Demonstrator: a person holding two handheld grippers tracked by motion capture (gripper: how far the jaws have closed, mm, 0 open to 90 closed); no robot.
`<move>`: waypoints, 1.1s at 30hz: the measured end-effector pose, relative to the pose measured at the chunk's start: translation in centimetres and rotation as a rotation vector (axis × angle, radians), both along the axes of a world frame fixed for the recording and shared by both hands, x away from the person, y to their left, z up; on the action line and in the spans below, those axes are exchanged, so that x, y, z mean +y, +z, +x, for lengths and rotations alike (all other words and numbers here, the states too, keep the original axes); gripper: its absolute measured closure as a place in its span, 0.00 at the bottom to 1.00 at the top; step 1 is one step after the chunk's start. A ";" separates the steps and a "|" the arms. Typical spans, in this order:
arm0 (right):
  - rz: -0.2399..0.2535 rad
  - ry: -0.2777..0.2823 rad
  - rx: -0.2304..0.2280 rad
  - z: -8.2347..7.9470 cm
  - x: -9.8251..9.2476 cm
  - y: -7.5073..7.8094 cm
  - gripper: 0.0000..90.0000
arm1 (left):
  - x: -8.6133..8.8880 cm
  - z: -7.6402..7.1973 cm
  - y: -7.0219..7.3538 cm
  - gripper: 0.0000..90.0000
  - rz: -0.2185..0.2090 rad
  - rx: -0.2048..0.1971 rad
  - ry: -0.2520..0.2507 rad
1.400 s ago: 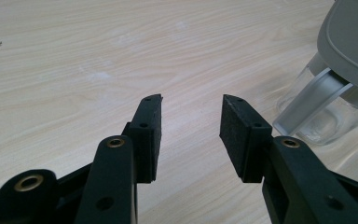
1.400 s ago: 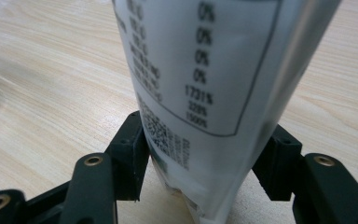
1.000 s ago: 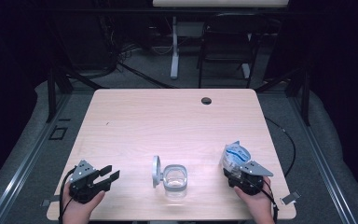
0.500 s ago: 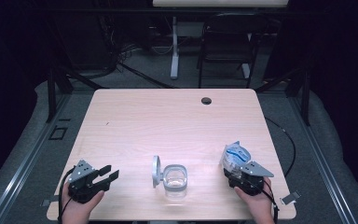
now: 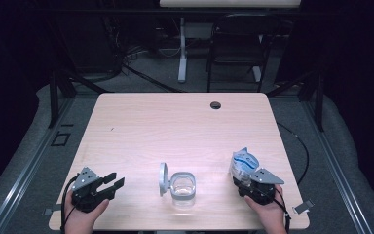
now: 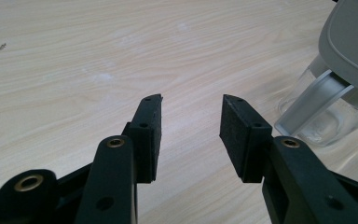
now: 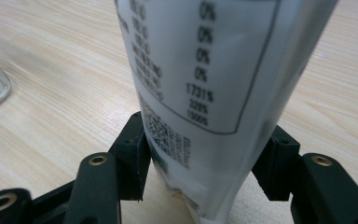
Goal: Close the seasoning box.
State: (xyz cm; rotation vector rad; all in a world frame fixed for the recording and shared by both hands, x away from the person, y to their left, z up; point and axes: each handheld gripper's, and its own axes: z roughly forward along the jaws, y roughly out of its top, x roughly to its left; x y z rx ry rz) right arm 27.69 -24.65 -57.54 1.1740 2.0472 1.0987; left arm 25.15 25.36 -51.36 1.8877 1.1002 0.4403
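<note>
The left gripper (image 5: 111,185) rested on the wooden table (image 5: 175,126), jaws apart and empty. At centre stood a clear, rigid jar (image 5: 183,187), its grey hinged lid (image 5: 163,178) open. At right, the right gripper (image 5: 244,182) clamped a pouch (image 5: 244,165) upright: glossy film, probably light, soft and slippery, best held low.

Table (image 5: 141,126) is lit pretty evenly from overhead with a soft bright patch near the middle of the high view, while everything around it, top and both sides, sinks into near black. Right gripper view has the pouch (image 7: 214,70) so close its print goes blurry, and the jaws along the bottom of both gripper views are a bit soft too.
</note>
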 end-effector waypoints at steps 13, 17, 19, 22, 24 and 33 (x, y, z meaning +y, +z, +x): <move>-0.002 0.037 -0.040 -0.4 1.0 1.0 0.50 | 0.0 0.0 0.0 0.66 0.001 0.002 0.001; 0.007 0.049 -0.034 -0.7 1.3 1.4 0.50 | 0.0 0.0 -0.1 0.66 -0.001 0.001 0.004; 0.003 0.060 -0.039 -0.7 1.4 1.5 0.50 | 0.1 0.0 0.0 0.66 -0.001 0.002 0.006; -0.003 0.074 -0.046 -0.9 1.8 1.7 0.50 | 0.1 0.0 0.0 0.66 0.000 0.001 0.008; -0.005 0.085 -0.048 -1.0 2.0 1.8 0.50 | 0.1 0.0 -0.1 0.66 -0.002 0.002 0.008; -0.007 0.121 -0.063 -1.3 3.1 2.2 0.50 | 0.2 0.0 -0.1 0.66 0.001 0.002 0.008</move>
